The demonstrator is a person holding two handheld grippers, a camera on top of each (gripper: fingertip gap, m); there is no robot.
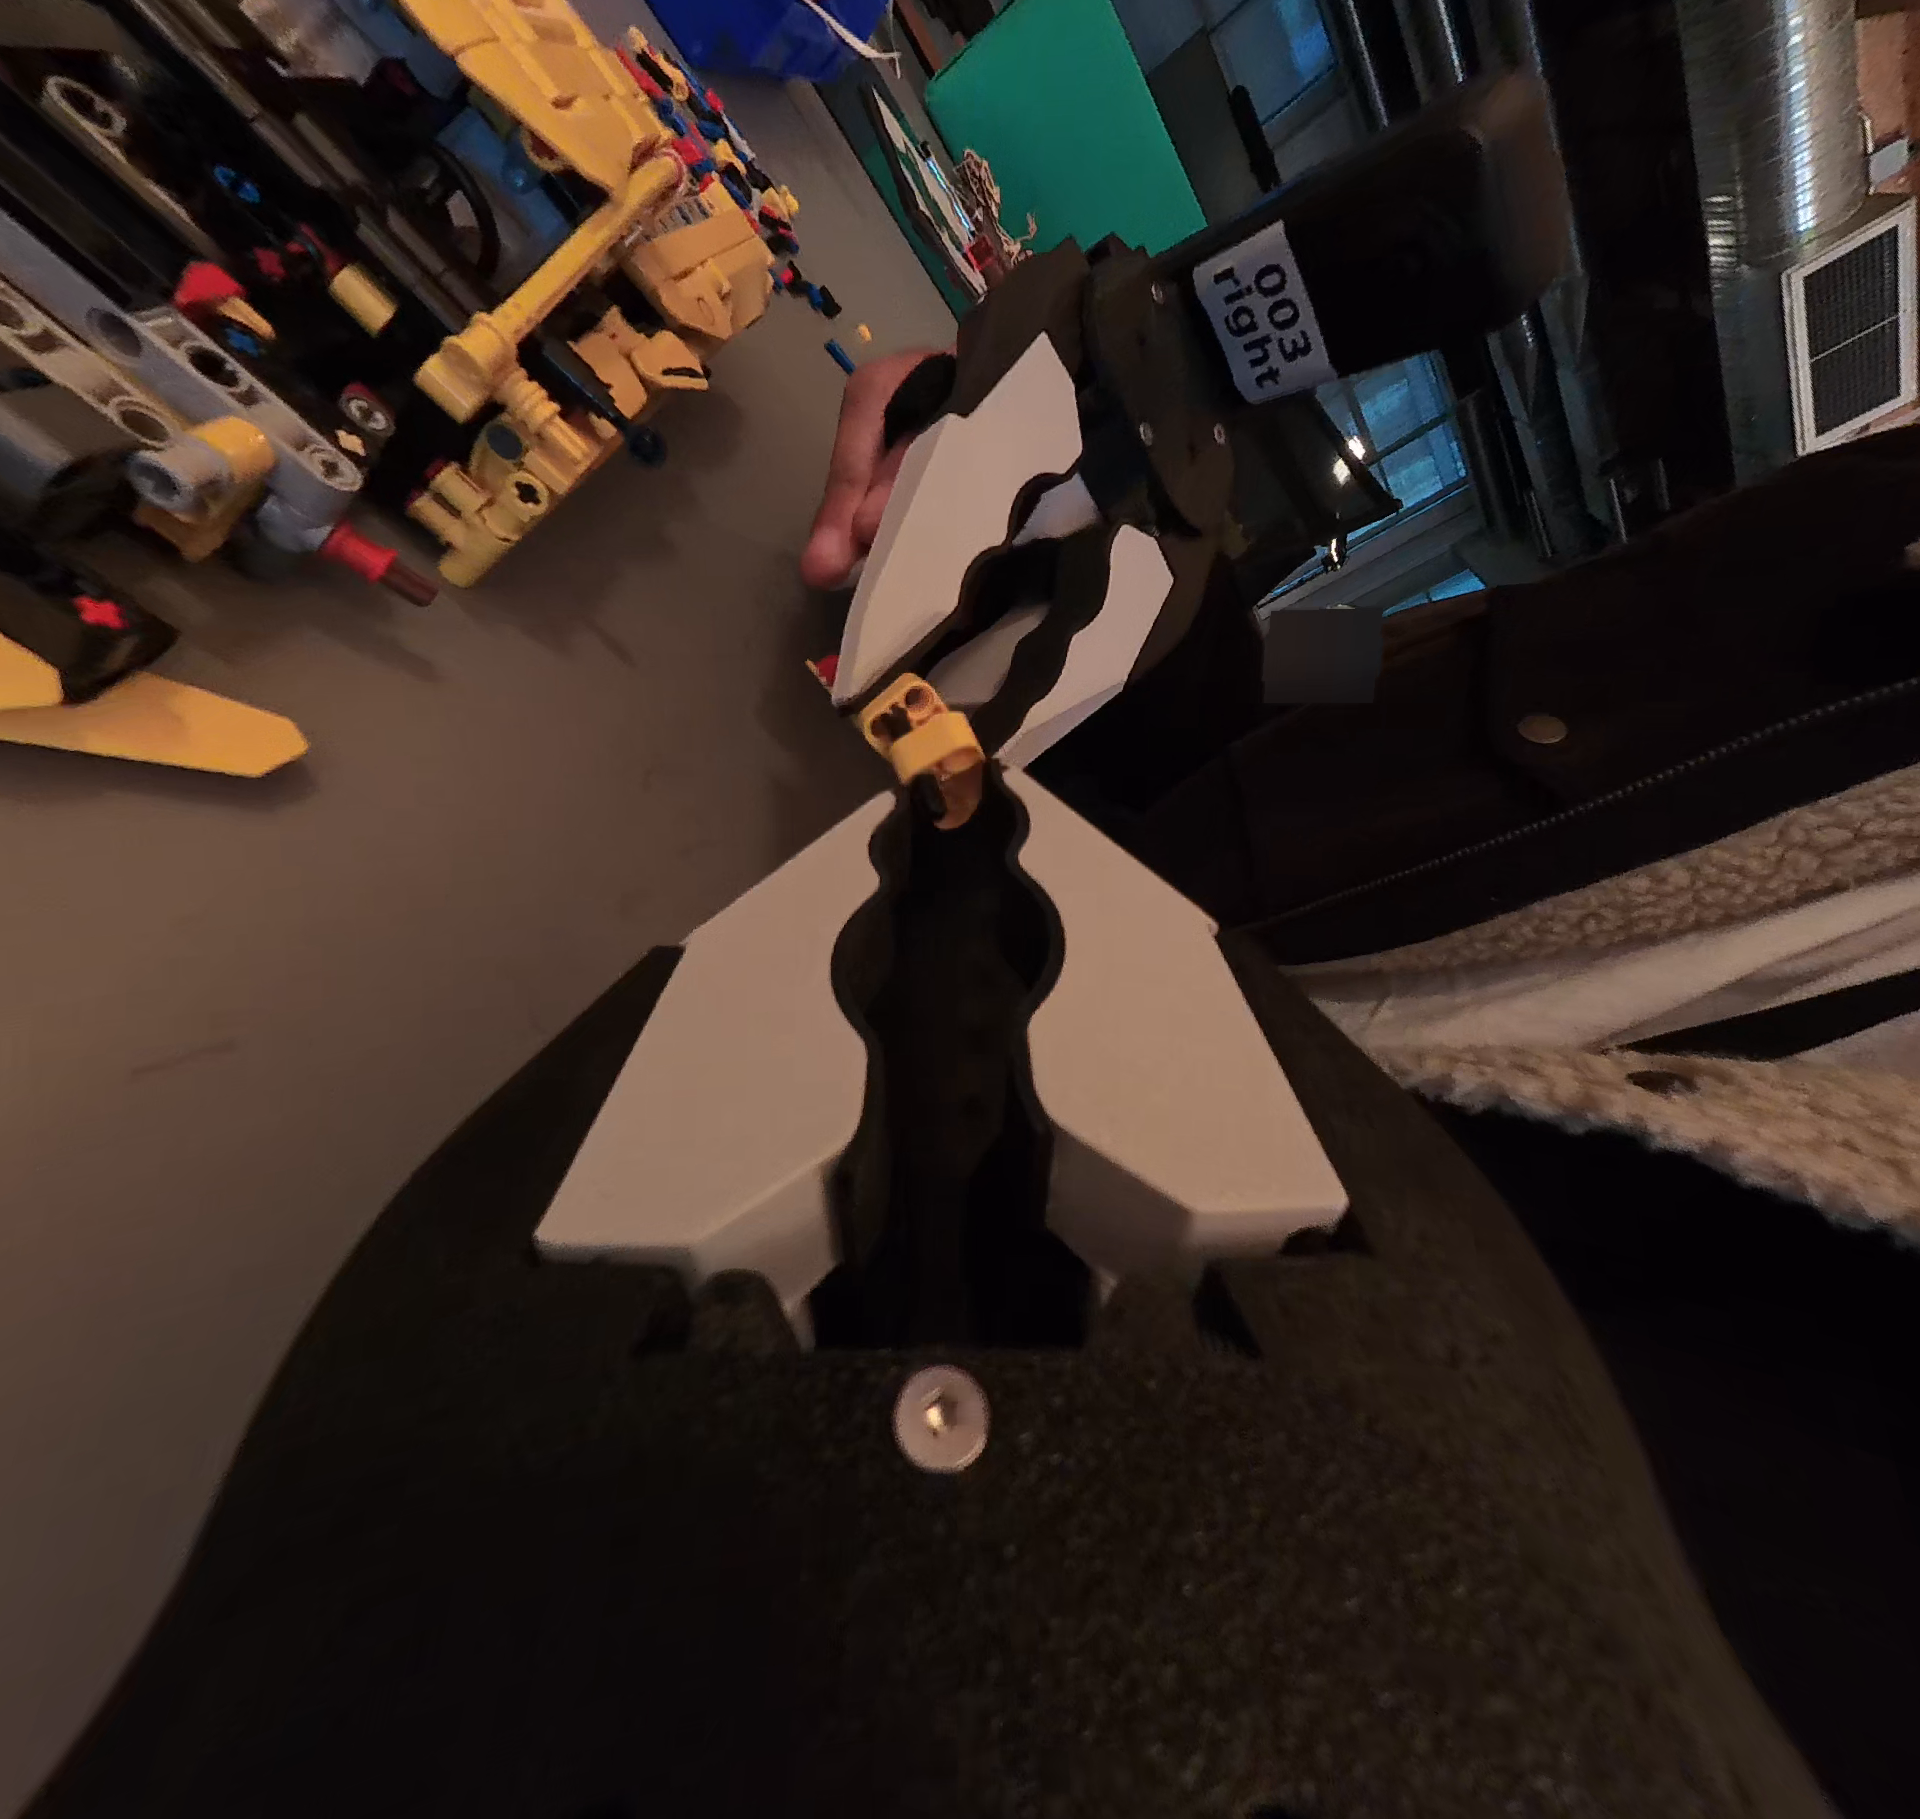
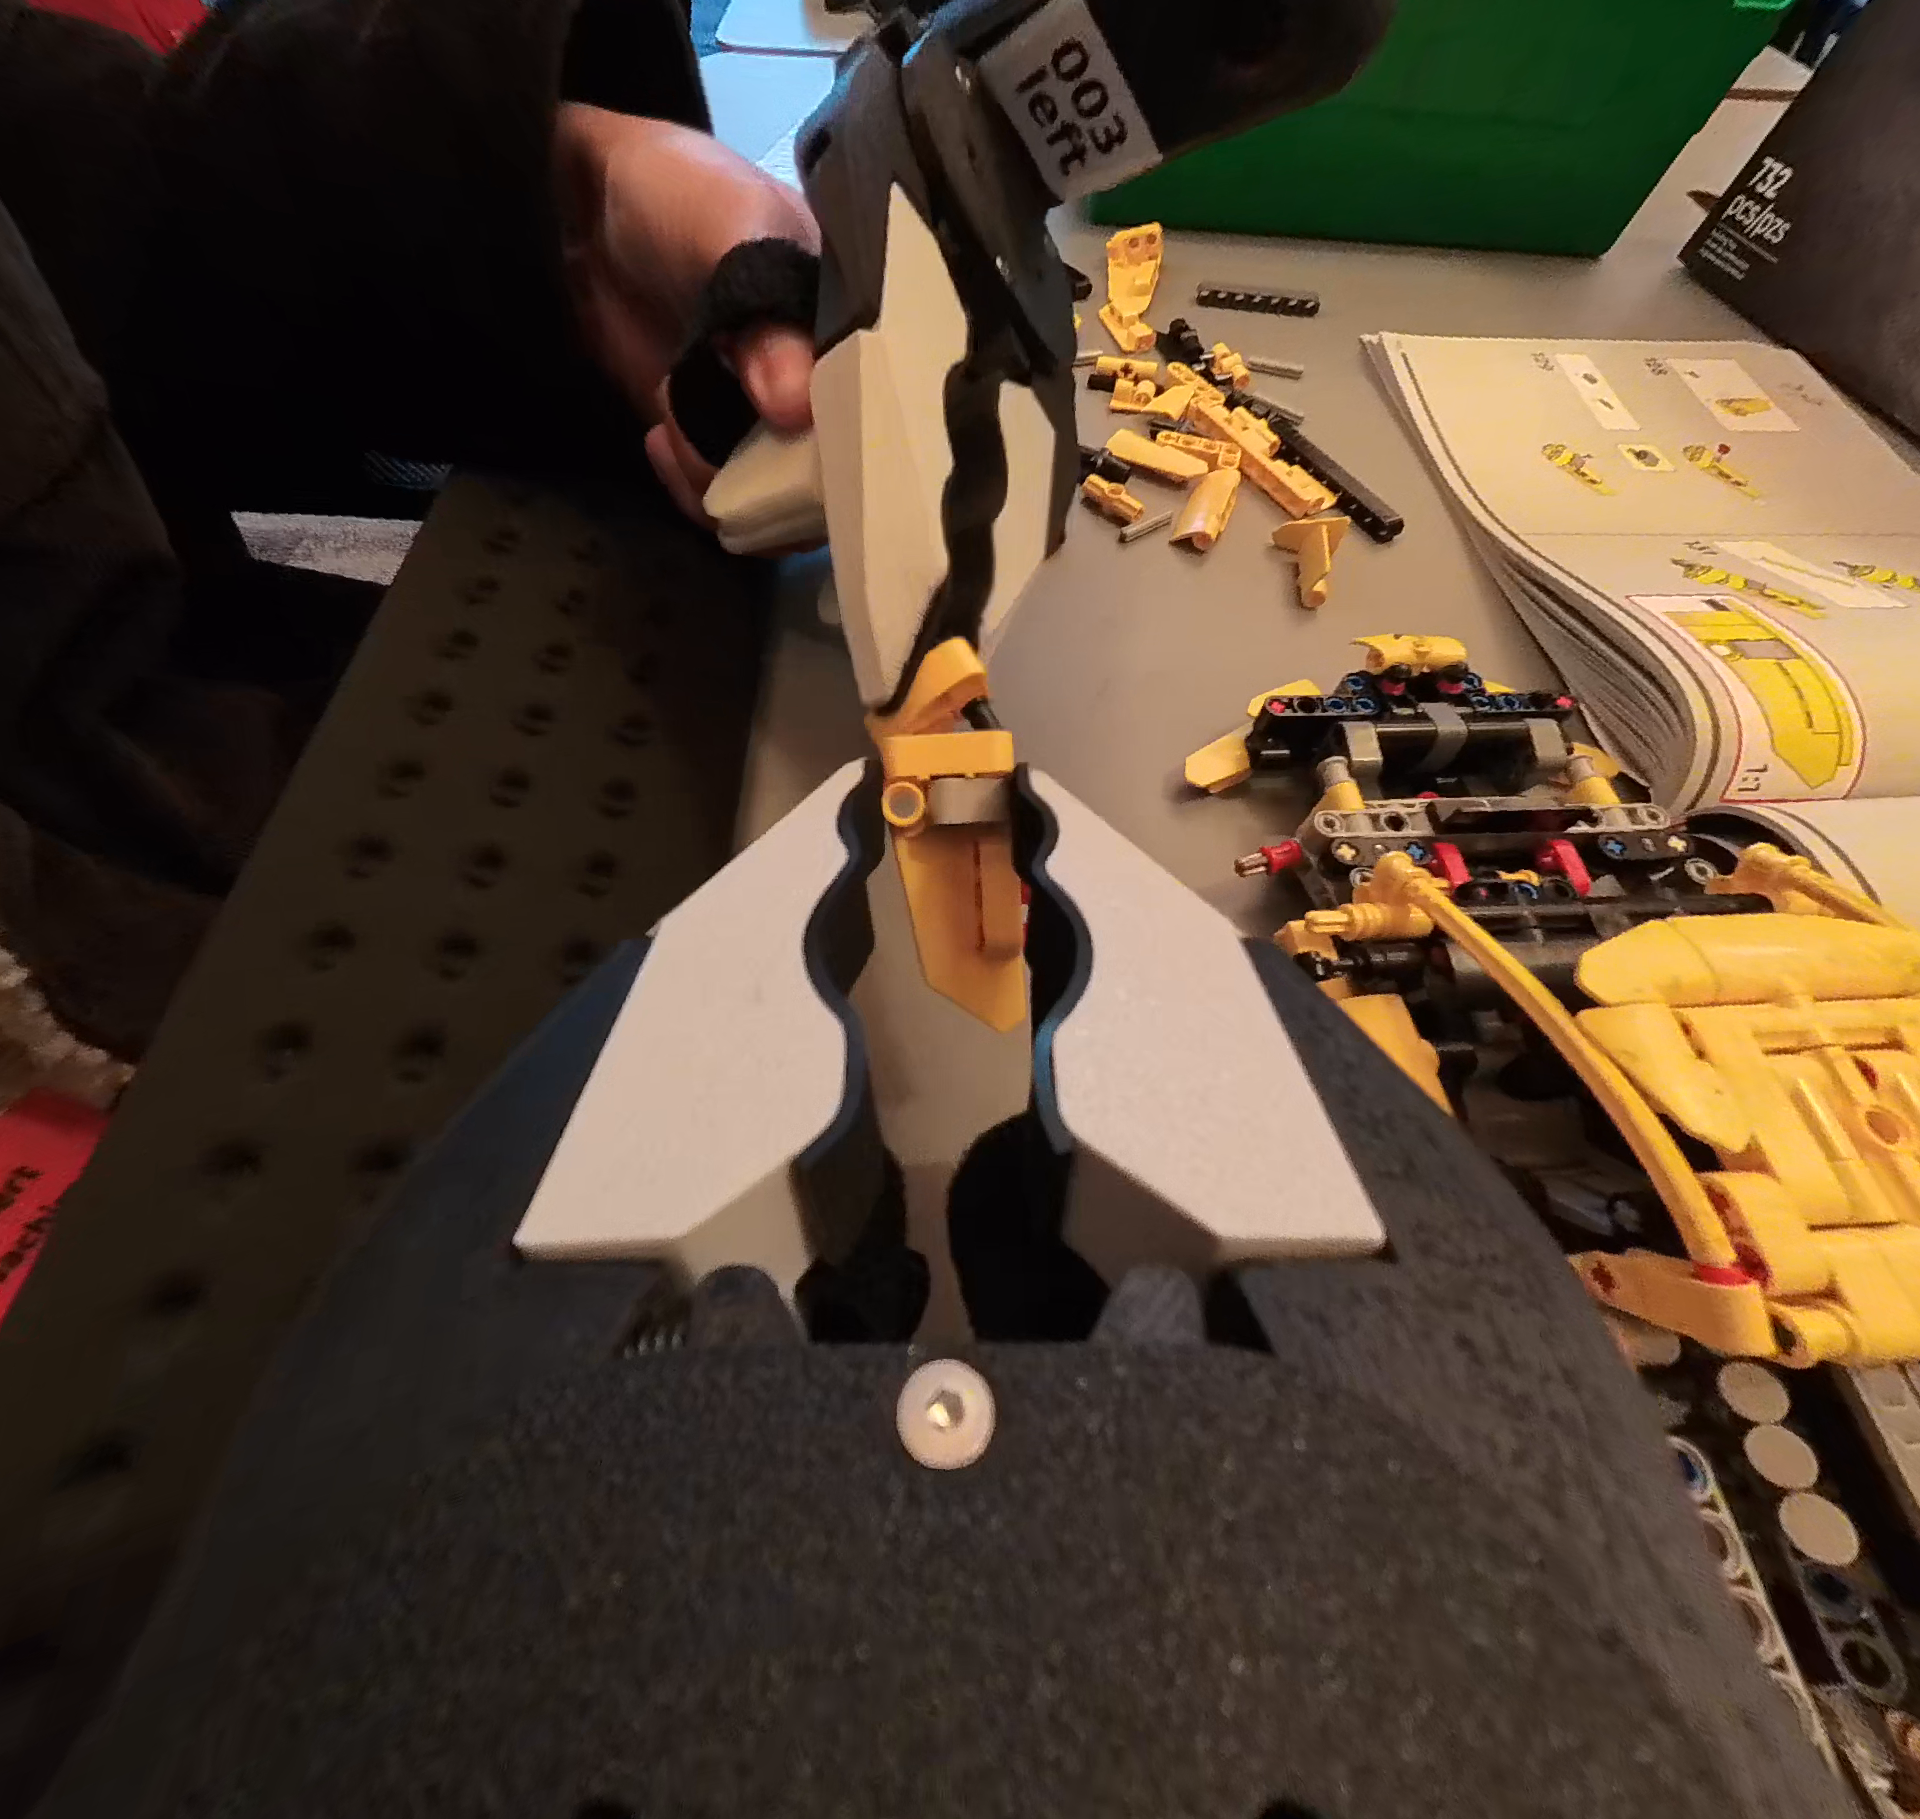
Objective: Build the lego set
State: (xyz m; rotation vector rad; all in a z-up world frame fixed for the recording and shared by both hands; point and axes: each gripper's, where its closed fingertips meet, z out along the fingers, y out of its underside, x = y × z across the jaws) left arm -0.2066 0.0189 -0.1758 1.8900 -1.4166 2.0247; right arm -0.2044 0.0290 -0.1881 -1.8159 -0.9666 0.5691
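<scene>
My left gripper (image 1: 951, 795) is shut on a small curved yellow piece (image 1: 956, 782) with a black pin. My right gripper (image 2: 940, 793) is shut on a long yellow panel sub-assembly (image 2: 961, 907) with a grey connector. The two pieces touch end to end above the table. In the left wrist view the right gripper (image 1: 894, 697) comes in from the upper right, holding the sub-assembly's yellow block end (image 1: 920, 725). In the right wrist view the left gripper (image 2: 923, 676) comes down from above with the curved piece (image 2: 940, 680).
The large yellow Lego car model (image 2: 1558, 1042) lies to the right, and also shows in the left wrist view (image 1: 468, 242). Loose yellow and black pieces (image 2: 1216, 450), an open instruction booklet (image 2: 1662, 522), a green bin (image 2: 1507, 86) and a black box (image 2: 1818, 211) lie behind. A black perforated board (image 2: 416, 834) is at the left. The grippers are tip to tip, or close to it.
</scene>
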